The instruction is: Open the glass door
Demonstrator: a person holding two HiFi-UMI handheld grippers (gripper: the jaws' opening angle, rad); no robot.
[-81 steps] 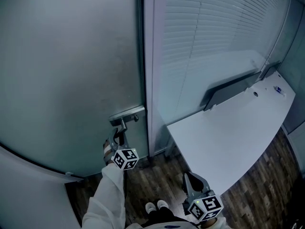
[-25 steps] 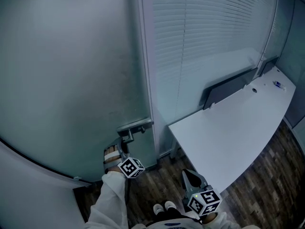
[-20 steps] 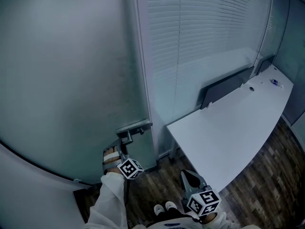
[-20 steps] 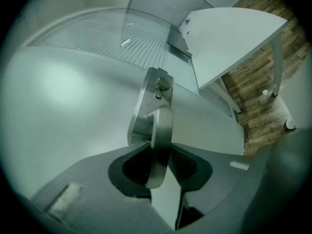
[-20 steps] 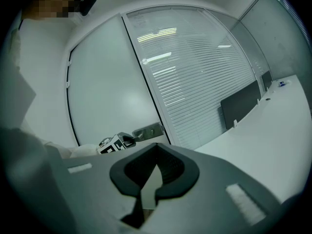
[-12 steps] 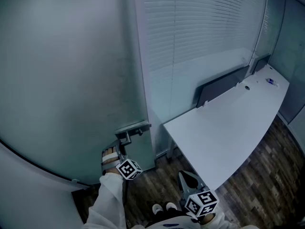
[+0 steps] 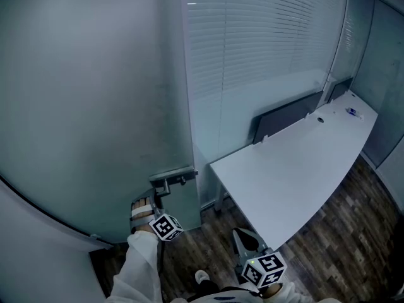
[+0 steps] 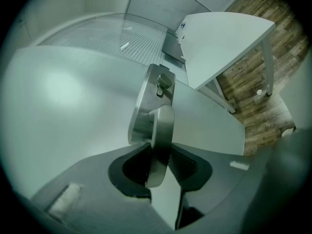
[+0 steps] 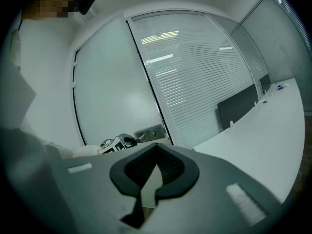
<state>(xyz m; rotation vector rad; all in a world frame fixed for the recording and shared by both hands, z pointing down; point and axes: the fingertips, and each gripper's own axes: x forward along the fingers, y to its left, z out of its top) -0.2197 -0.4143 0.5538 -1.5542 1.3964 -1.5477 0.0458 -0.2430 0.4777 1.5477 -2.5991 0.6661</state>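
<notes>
Right tongs (image 9: 155,155) low by my body, seem closed, empty; view dim. Left tongs (image 8: 158,156) ahead, clamped on lever handle (image 8: 162,126). Handle on right edge of frosted glass door (image 7: 95,106), ahead left. White desk (image 7: 297,163) to right. Blinds (image 7: 265,36) beyond.
</notes>
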